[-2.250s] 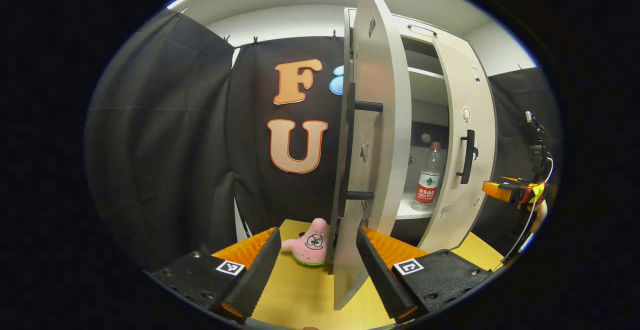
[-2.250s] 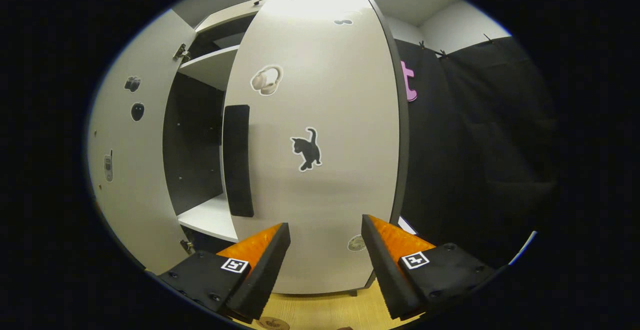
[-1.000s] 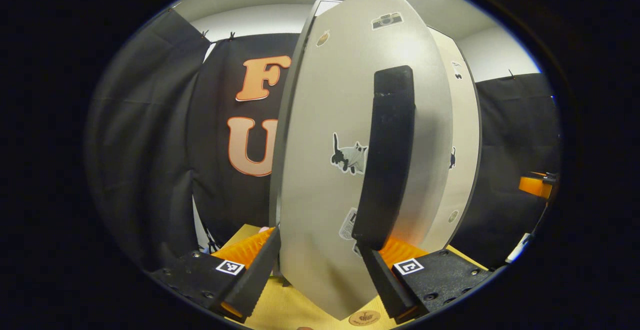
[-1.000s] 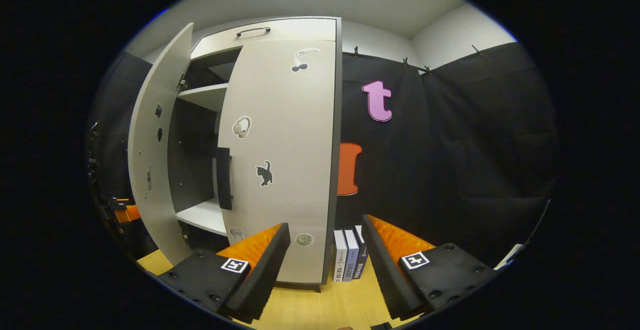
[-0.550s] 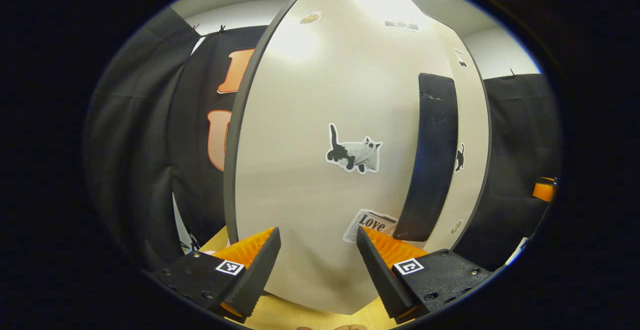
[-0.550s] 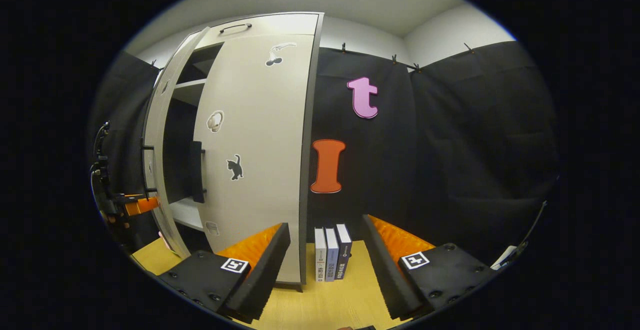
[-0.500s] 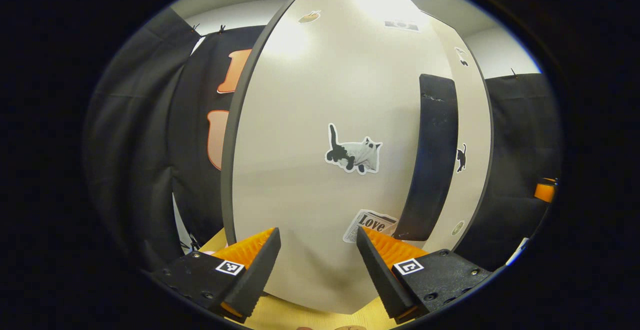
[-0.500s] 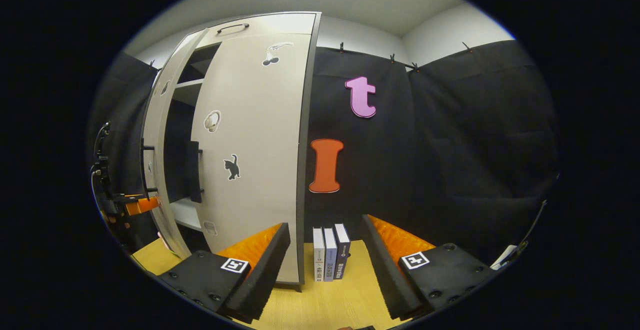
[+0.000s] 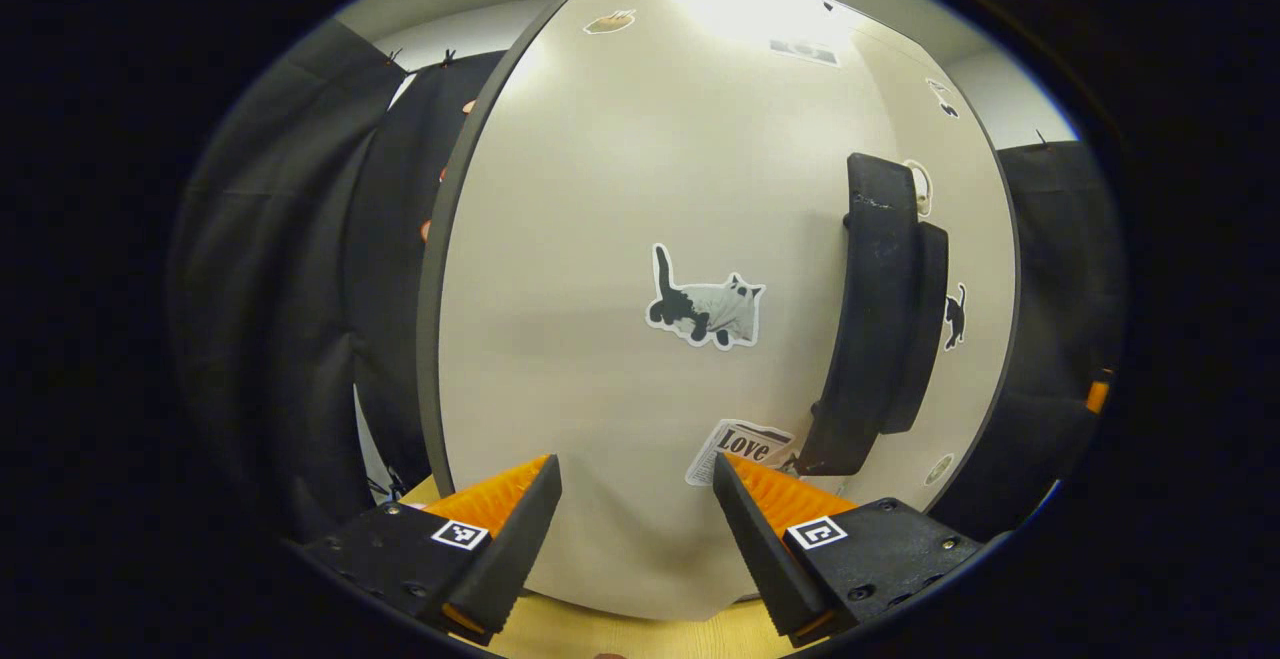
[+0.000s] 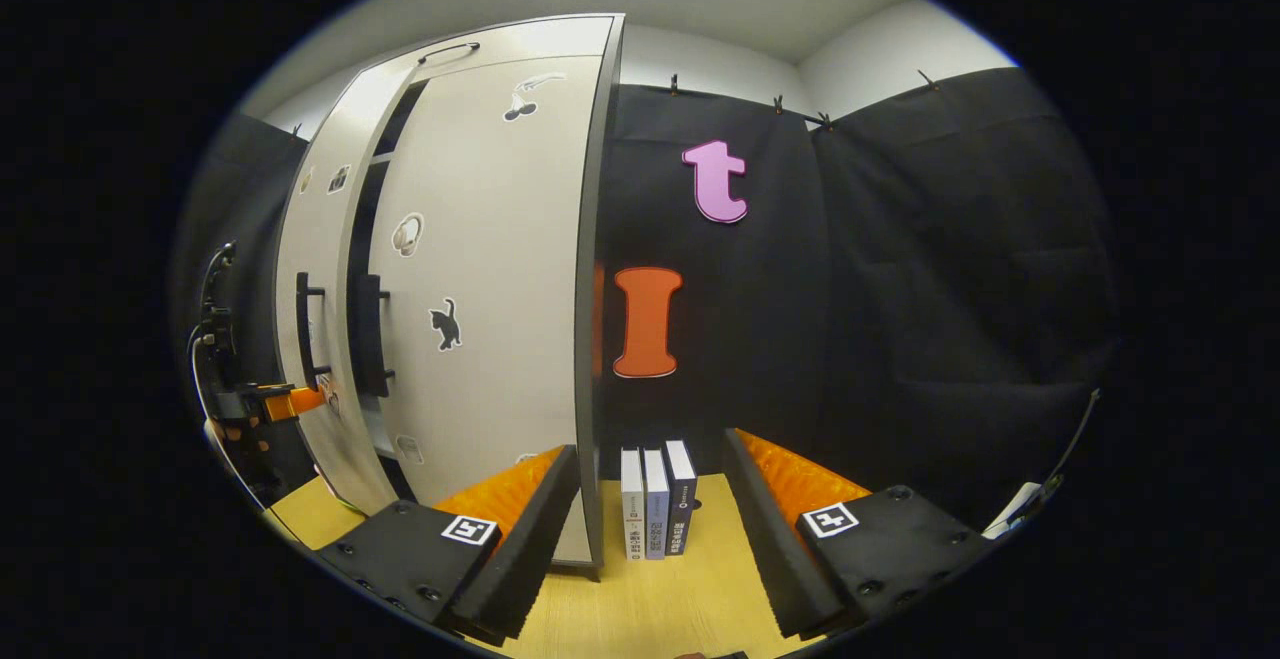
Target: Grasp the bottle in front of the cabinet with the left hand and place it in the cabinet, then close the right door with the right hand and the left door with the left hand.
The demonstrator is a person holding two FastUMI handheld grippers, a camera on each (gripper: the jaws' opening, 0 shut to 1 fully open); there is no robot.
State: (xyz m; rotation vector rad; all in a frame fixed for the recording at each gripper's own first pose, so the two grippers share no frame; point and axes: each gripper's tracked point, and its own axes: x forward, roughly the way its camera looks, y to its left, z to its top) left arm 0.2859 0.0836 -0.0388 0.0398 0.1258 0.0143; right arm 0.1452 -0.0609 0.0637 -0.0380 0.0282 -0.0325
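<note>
The left door of the cabinet takes up the centre of my left gripper view, a pale panel with a cat sticker at mid-frame and a long black handle at the right. My left gripper, at the bottom of that frame, has its fingers spread apart, pinching nothing, their tips close against the panel. I judge this the last step: pushing this door home. In the right gripper view the left door stands at the left of the frame, a narrow dark gap left between it and the right door, which looks shut or nearly so. The next move calls for a steady forward press until the two handles line up. My right gripper hangs spread and empty at the bottom, with three books upright beyond it, beside the cabinet. The bottle, presumably inside, is hidden by the doors.
</note>
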